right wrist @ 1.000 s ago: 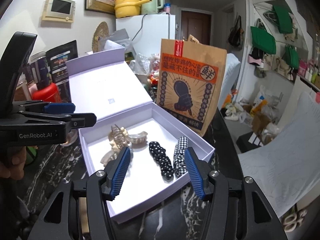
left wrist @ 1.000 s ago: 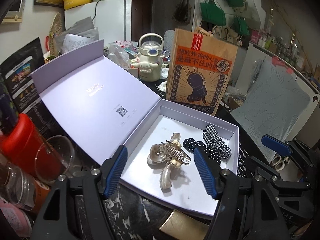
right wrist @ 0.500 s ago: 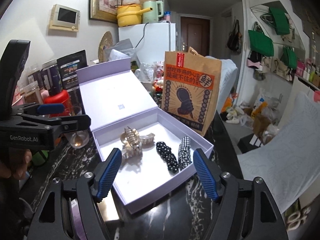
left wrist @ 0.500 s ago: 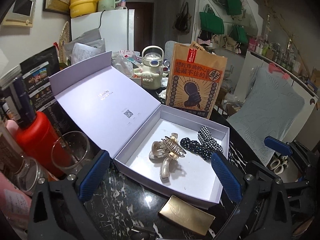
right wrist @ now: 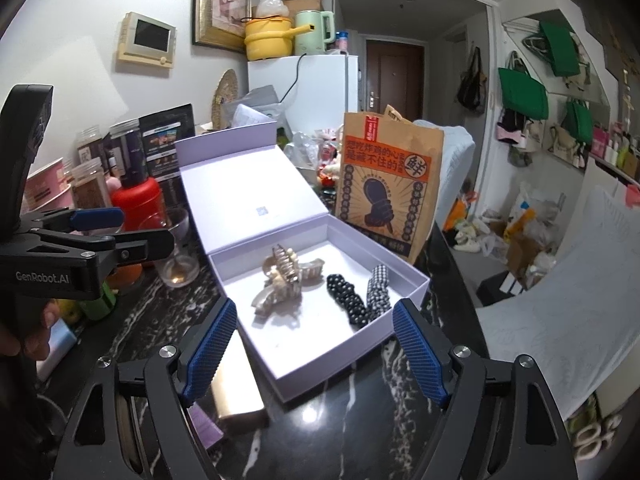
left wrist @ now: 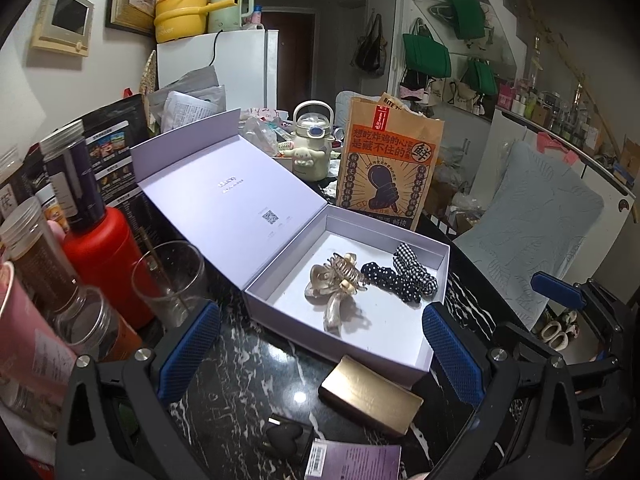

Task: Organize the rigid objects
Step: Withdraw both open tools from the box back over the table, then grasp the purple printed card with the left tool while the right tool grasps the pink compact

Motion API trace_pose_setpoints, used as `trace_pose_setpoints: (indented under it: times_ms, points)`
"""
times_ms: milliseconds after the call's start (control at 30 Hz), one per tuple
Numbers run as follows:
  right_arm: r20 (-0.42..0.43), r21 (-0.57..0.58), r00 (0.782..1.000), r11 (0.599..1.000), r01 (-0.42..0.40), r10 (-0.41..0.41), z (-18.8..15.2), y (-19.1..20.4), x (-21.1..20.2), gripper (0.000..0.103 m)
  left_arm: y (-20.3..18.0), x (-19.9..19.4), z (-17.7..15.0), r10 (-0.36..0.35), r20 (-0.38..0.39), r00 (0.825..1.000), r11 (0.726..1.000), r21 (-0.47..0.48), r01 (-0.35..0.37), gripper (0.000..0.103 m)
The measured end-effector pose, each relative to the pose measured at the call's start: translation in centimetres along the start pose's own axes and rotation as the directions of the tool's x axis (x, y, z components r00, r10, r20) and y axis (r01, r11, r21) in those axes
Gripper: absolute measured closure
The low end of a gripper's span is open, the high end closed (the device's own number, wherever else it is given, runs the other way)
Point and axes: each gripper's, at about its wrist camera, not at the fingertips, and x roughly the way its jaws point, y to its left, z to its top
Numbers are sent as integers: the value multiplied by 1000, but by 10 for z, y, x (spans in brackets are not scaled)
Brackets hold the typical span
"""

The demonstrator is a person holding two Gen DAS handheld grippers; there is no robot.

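An open lilac box (left wrist: 416, 364) (right wrist: 320, 376) lies on the black marble table with its lid folded back. Inside lie pearly claw hair clips (left wrist: 336, 280) (right wrist: 282, 280), a black dotted scrunchie (left wrist: 390, 280) (right wrist: 346, 296) and a checked scrunchie (left wrist: 416, 270) (right wrist: 378, 290). My left gripper (left wrist: 320, 350) is open and empty, held back from the box's near edge. My right gripper (right wrist: 314, 354) is open and empty, also in front of the box. A gold flat case (left wrist: 370, 396) (right wrist: 236, 384) lies on the table just before the box.
A glass (left wrist: 170, 280), red bottle (left wrist: 108, 256) and jars (left wrist: 36, 252) crowd the left. A paper bag (left wrist: 386, 168) and cream kettle (left wrist: 312, 148) stand behind the box. A black heart item (left wrist: 282, 436) and purple card (left wrist: 356, 462) lie near the front edge.
Both grippers have pulled back and up from the box and opened wider. The hair clips now lie free in the box, and the gold case has come into view.
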Motion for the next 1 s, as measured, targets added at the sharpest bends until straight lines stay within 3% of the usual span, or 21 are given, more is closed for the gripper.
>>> trace_pose_setpoints:
  times_ms: [600,1000]
  points:
    - [-102,8,993,999,-52,52,-62,24,-2,21,3,-17,-76,43,-64,997,999,-26,-45,0]
    - [-152,34,986,997,-66,70,-92,28,-4,21,9,-13,-111,16,-117,993,998,-58,-23,0]
